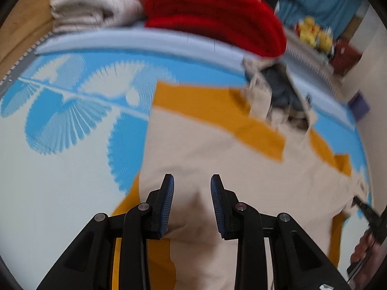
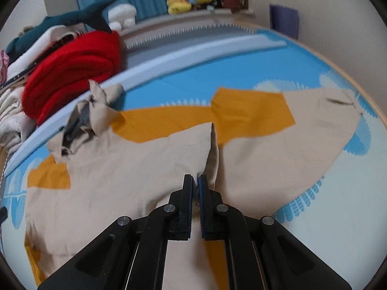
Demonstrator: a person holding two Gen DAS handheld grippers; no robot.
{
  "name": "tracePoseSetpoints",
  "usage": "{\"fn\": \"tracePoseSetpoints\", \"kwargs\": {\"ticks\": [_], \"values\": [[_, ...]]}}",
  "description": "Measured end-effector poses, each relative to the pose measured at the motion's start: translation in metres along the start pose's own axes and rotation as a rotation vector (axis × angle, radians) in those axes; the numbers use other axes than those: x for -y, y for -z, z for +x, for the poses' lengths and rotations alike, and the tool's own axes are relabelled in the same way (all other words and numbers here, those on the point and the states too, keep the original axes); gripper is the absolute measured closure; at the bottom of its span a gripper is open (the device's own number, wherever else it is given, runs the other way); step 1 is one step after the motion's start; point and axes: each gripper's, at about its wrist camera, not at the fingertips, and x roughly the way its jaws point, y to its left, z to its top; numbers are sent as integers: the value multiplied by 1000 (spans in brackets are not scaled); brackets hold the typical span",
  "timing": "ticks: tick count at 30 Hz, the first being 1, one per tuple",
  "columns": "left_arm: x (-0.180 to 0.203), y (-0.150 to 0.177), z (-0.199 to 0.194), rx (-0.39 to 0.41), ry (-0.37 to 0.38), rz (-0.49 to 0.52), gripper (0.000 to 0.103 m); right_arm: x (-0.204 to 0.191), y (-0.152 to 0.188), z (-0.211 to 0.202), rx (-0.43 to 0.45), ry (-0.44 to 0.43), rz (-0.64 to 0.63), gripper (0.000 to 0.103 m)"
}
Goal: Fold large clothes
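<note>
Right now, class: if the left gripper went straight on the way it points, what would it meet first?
Probably the beige garment. The left gripper has its jaws open just above it, with cloth filling the line ahead. Depth is unclear in the blur.

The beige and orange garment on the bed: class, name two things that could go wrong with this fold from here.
1. The right gripper pinches only a thin ridge of the garment; it could slip free.
2. The left gripper is open, holding nothing, so pulling may drag the garment toward the red clothes.
</note>
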Motion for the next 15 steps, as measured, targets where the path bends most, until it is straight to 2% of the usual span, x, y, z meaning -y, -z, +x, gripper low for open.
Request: {"fn": "tracePoseSetpoints", "kwargs": {"ticks": [4,7,10,12,14,15], "values": [[-3,16,42,-165,-38,-11,75,16,-1,19,-69,41,35,92],[-6,29,69,-266,-83,1,75,29,-2,27,-70,45,96,83],[2,32,67,-246,-126,31,75,32,-2,27,-64,2,104,76],[12,31,58,-202,-83,45,75,29,0,37,-99,-56,93,73],[18,35,60,-200,-62,68,74,27,7,63,-240,-102,96,70],[18,39,67,-224,-80,79,73,28,12,75,-301,-72,90,70]]}}
